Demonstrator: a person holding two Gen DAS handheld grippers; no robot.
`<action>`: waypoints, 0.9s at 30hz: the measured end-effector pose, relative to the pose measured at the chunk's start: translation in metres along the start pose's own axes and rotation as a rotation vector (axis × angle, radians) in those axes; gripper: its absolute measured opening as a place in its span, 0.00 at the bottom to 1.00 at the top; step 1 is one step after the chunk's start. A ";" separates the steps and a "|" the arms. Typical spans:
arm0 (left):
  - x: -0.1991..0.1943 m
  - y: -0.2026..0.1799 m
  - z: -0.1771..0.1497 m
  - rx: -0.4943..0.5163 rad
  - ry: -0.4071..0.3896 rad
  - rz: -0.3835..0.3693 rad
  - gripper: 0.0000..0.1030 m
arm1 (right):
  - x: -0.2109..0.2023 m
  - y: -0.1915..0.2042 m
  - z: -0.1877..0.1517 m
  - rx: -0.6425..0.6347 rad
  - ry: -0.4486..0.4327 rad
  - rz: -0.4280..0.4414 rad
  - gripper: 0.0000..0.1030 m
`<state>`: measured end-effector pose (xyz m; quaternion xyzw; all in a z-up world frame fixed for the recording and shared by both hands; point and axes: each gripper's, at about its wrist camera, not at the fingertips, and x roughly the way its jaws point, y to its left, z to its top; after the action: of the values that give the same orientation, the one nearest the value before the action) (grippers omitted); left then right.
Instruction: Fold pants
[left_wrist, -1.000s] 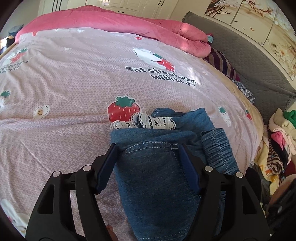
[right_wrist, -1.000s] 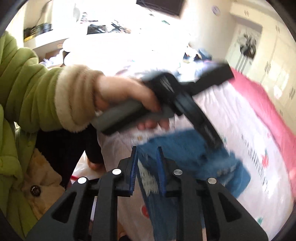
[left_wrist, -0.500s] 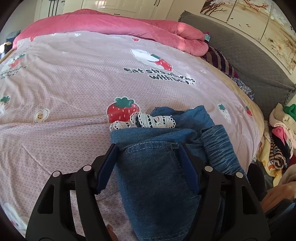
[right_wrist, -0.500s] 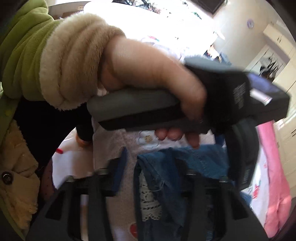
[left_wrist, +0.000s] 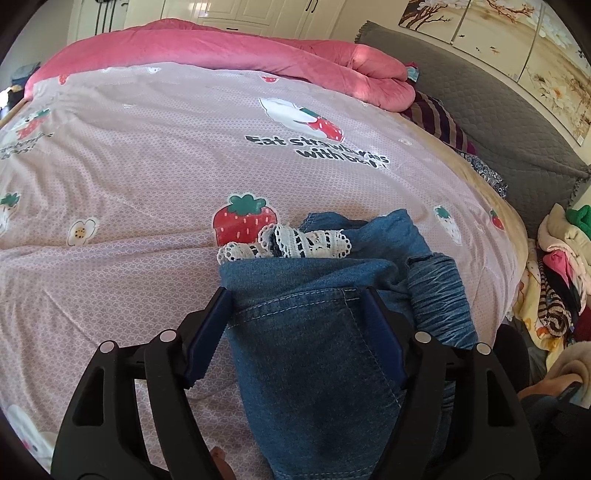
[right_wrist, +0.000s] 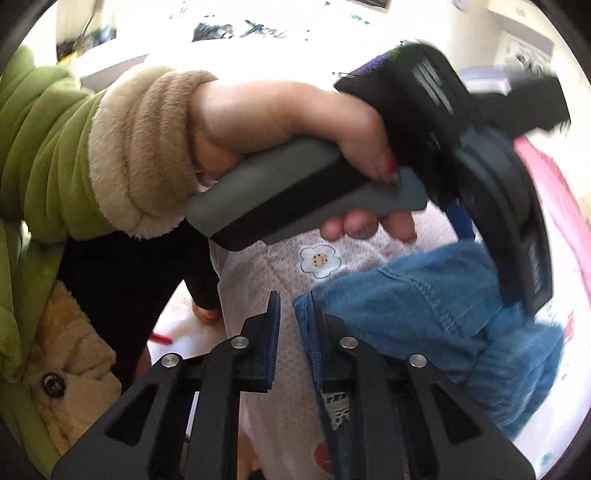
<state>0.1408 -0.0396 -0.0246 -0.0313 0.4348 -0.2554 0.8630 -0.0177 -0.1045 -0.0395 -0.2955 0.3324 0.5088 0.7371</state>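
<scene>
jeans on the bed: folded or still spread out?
Folded, loosely. The jeans lie bunched in stacked layers on the bedspread, lace trim showing at the fold. Left gripper open, astride them.

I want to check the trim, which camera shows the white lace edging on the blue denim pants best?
The left wrist view: the white lace edging lies sharp and unobstructed atop the blue denim pants. The right wrist view shows only a small strip of it behind the gripper finger.

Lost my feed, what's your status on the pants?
Left gripper open, straddling folded pants. Right gripper open at the denim edge. Pants bunched on the bedspread; nothing blocking.
</scene>
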 end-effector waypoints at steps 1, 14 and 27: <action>0.000 0.000 0.000 0.003 0.001 0.003 0.63 | 0.002 0.000 -0.003 0.036 -0.029 -0.017 0.14; 0.001 -0.003 -0.002 0.028 -0.010 0.031 0.64 | -0.052 -0.006 -0.016 0.273 -0.207 -0.022 0.26; -0.008 -0.007 -0.005 0.036 -0.032 0.046 0.66 | -0.054 -0.061 -0.039 0.545 -0.021 -0.195 0.34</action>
<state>0.1300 -0.0415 -0.0202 -0.0100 0.4168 -0.2427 0.8760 0.0191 -0.1830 -0.0143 -0.1117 0.4193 0.3305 0.8381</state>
